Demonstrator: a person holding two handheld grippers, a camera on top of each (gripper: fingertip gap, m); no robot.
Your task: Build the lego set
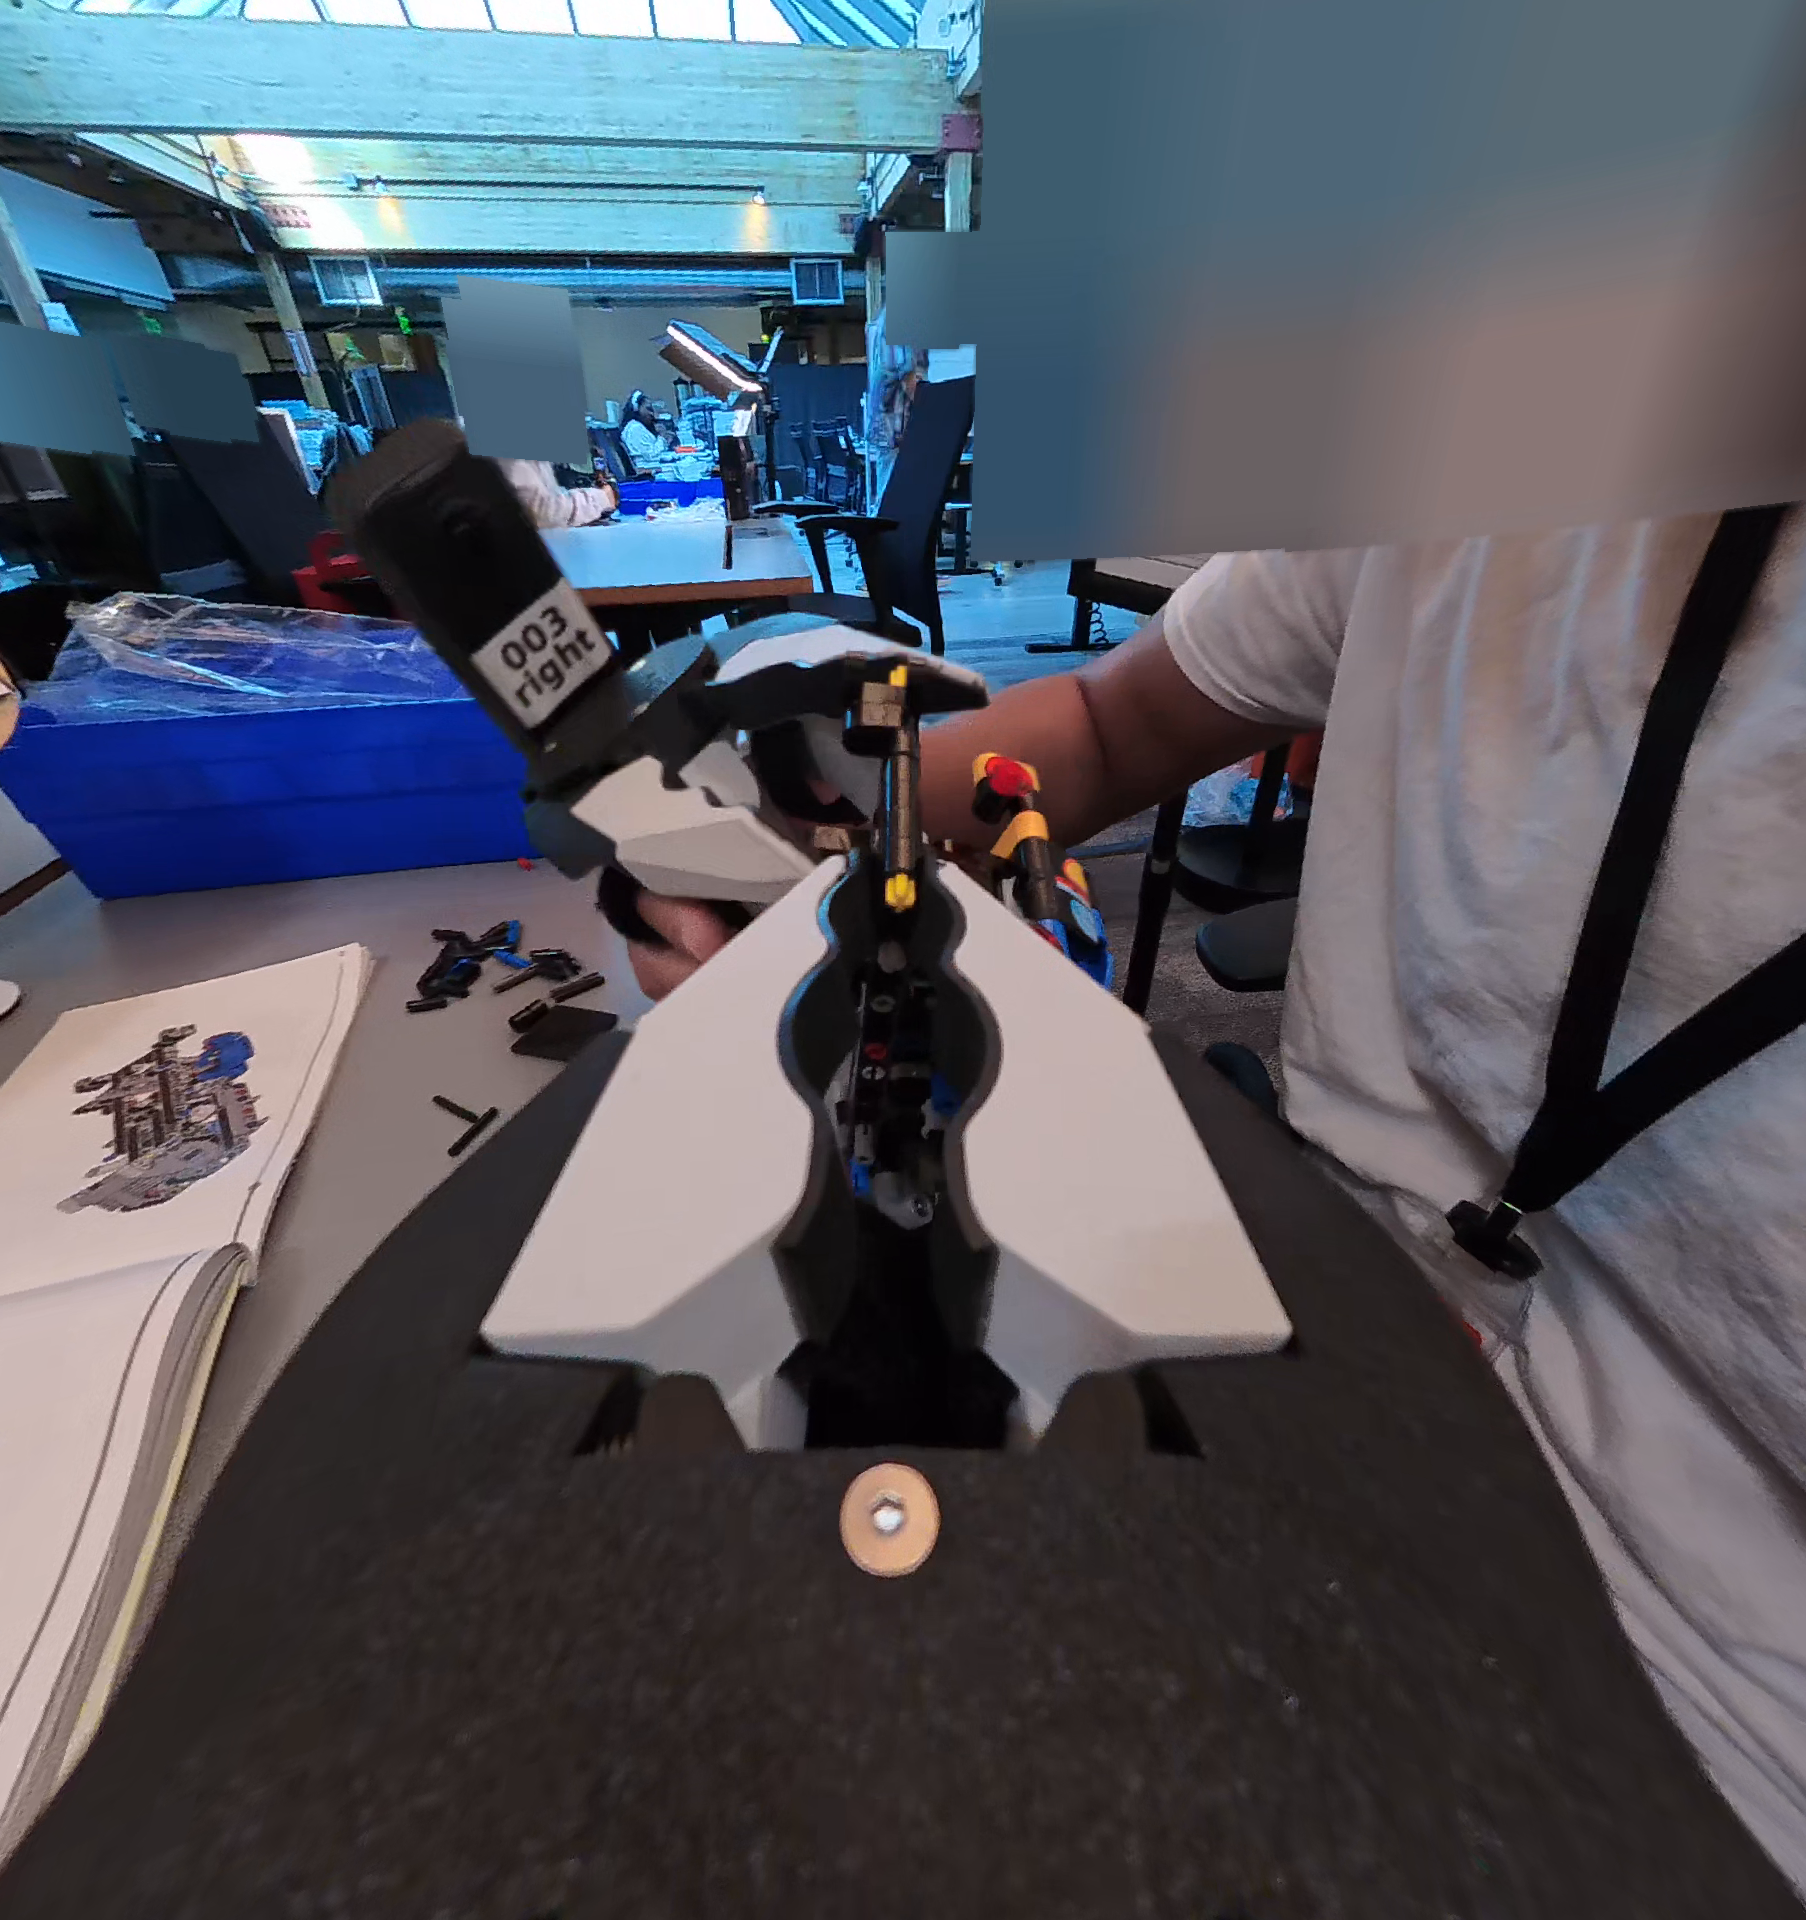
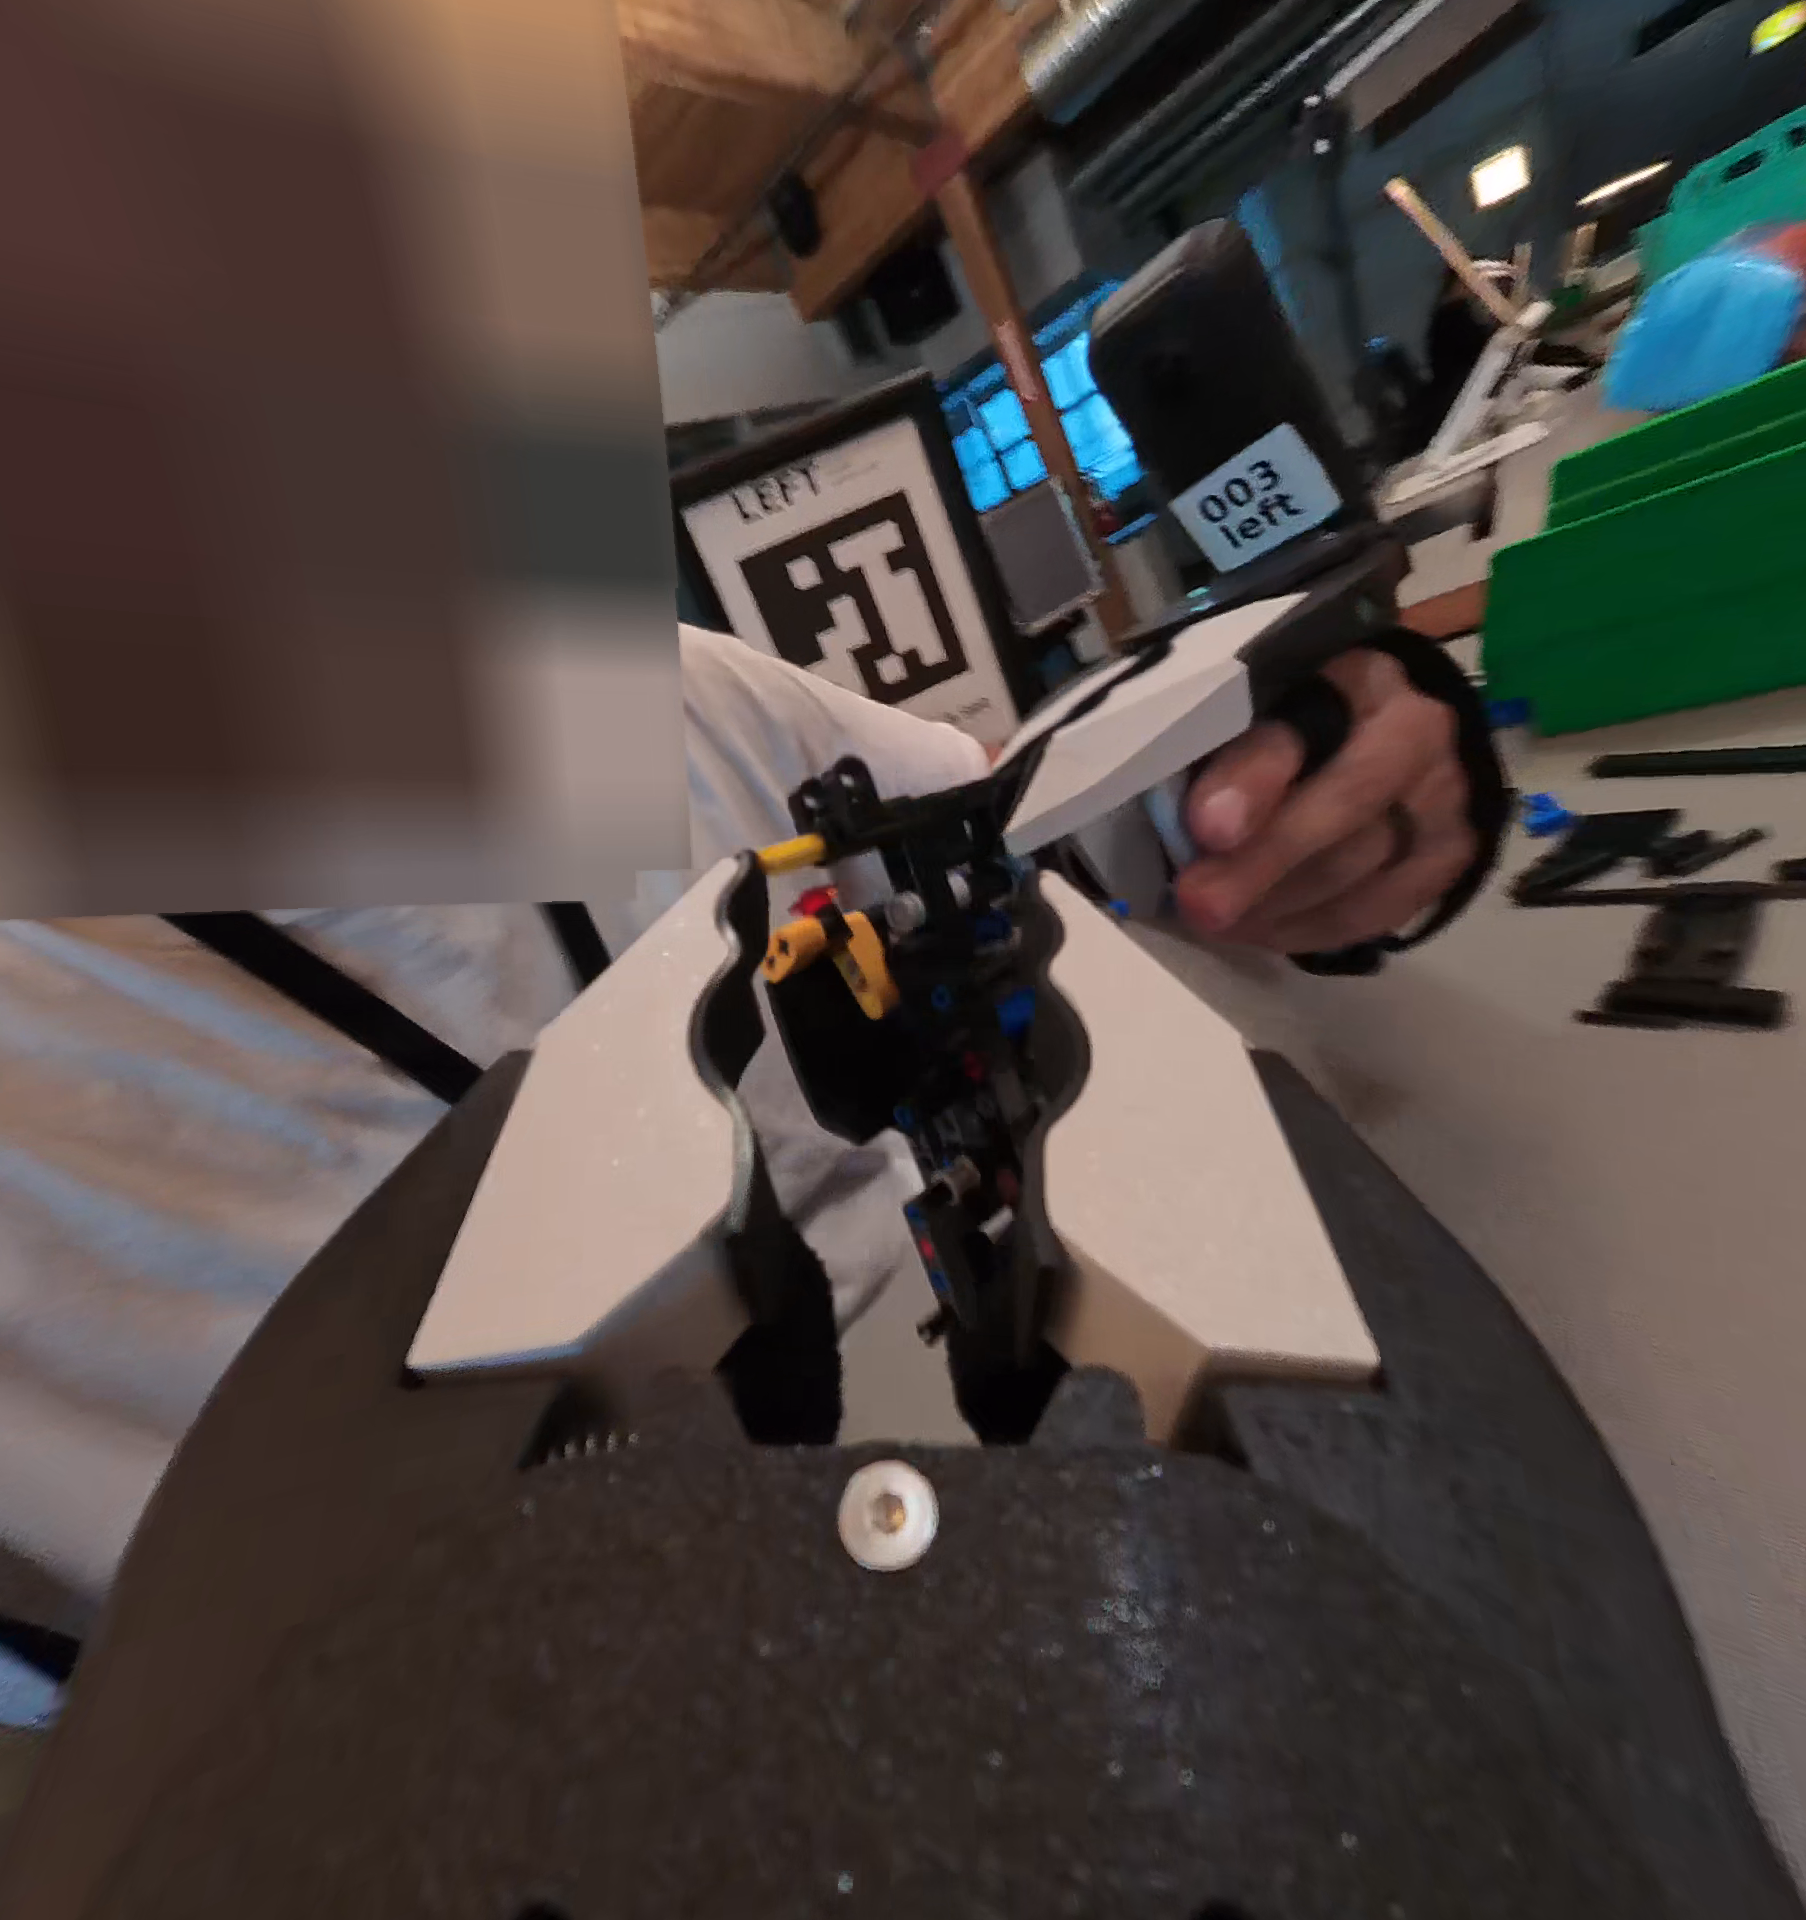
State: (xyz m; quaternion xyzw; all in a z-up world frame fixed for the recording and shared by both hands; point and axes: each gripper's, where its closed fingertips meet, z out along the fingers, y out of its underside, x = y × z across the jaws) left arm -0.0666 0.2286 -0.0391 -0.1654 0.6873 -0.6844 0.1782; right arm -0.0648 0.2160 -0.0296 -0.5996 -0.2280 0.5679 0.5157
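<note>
Lego assembly (image 1: 894,1070), a slim black Technic build with blue, red and yellow pins, sits clamped between the fingers of my left gripper (image 1: 888,904), lifted above the table (image 1: 379,1164). My right gripper (image 2: 899,914) is closed around the same build, its top end with the yellow axle (image 2: 790,852) poking out at 11 o'clock. Both tongs pinch one piece, so I judge the main risk is twisting: if my hands drift apart or rotate unevenly, pins could pop loose. Loose black parts (image 1: 504,977) lie at 10 o'clock in the left wrist view, the instruction booklet (image 1: 151,1143) at 9 o'clock.
</note>
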